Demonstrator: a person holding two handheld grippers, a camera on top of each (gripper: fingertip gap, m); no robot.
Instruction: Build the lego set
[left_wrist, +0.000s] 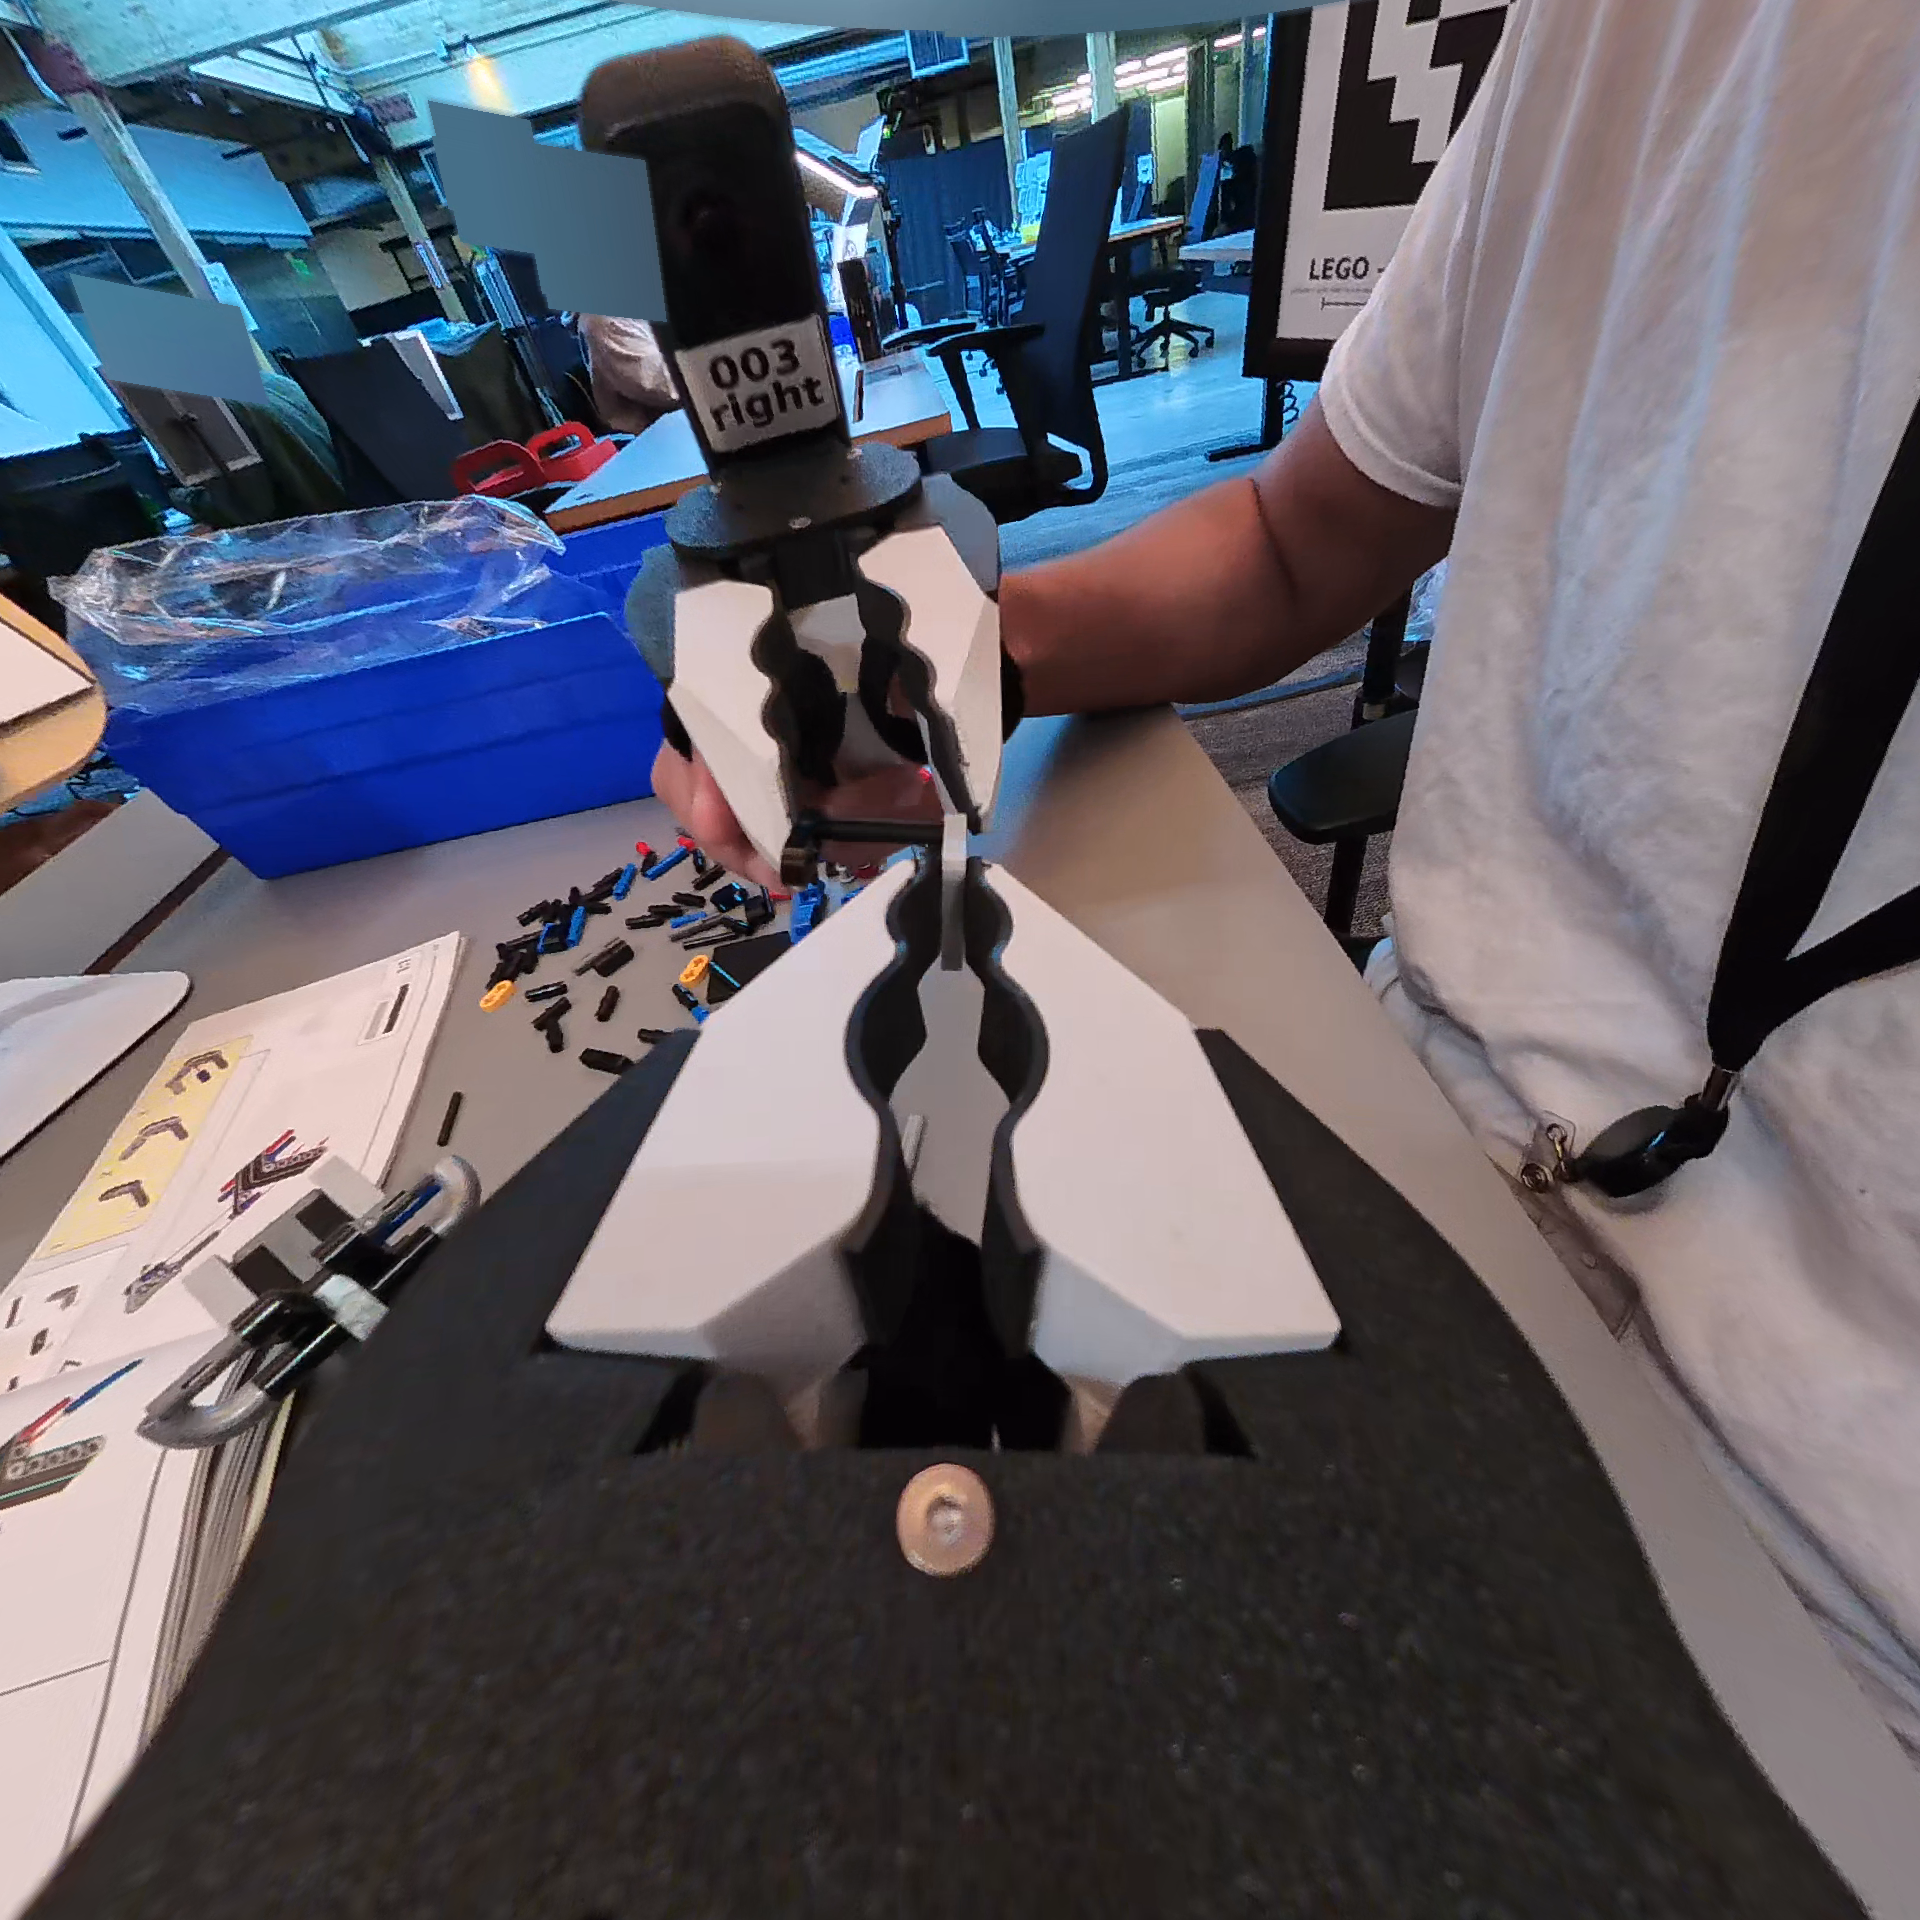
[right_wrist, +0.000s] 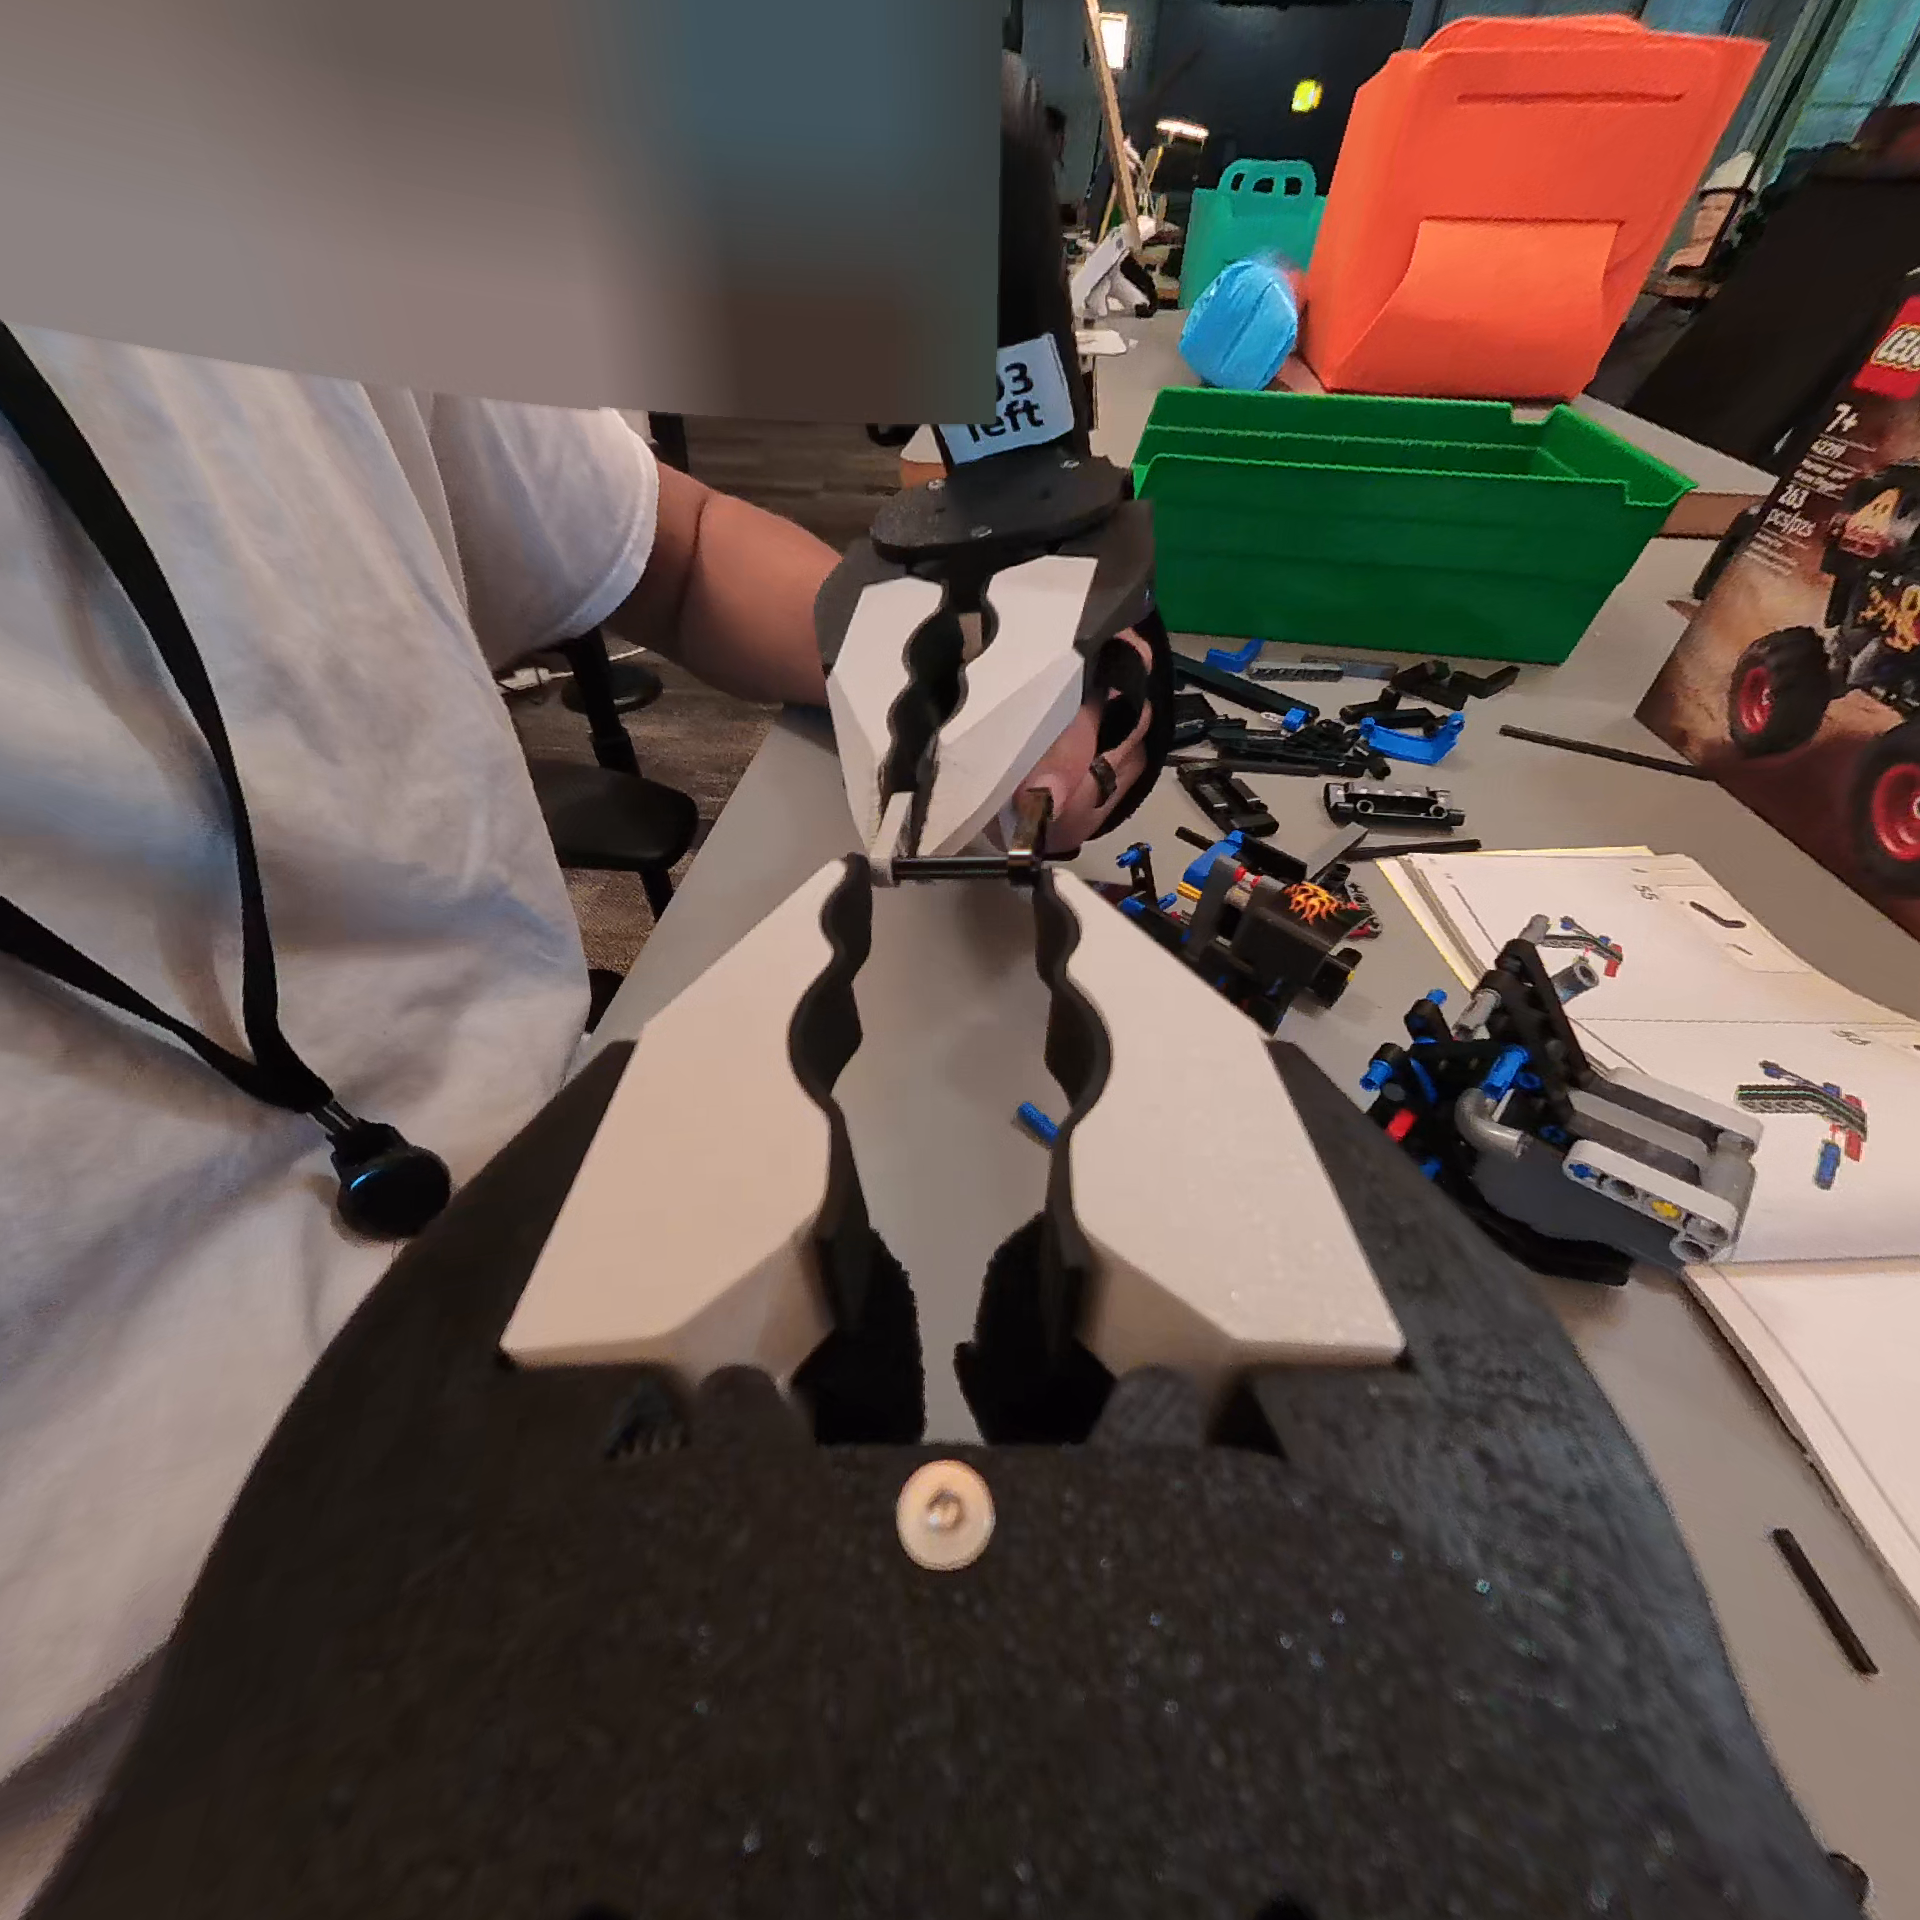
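My left gripper (left_wrist: 948, 883) is shut on a thin light grey lego piece (left_wrist: 952, 920) that stands up between its fingertips. My right gripper (right_wrist: 954, 875) faces it tip to tip and is shut on a short black axle (right_wrist: 956, 868), held lengthwise between its two fingertips. A small dark bush (right_wrist: 1023, 862) sits on the axle's right end. The axle's left end meets the grey piece (right_wrist: 891, 836) in the left gripper (right_wrist: 906, 831). In the left wrist view the right gripper (left_wrist: 878, 831) and the axle (left_wrist: 868, 829) hang above the table.
A person in a white shirt (left_wrist: 1662, 623) holds both grippers. Loose lego pieces (left_wrist: 644, 935), an instruction booklet (left_wrist: 312, 1060) and a blue bin (left_wrist: 395, 717) lie on the table. A partly built chassis (right_wrist: 1558, 1122), a green bin (right_wrist: 1403, 540) and the set box (right_wrist: 1818, 675) stand to the right. The tips of both grippers are at nearly the same place.
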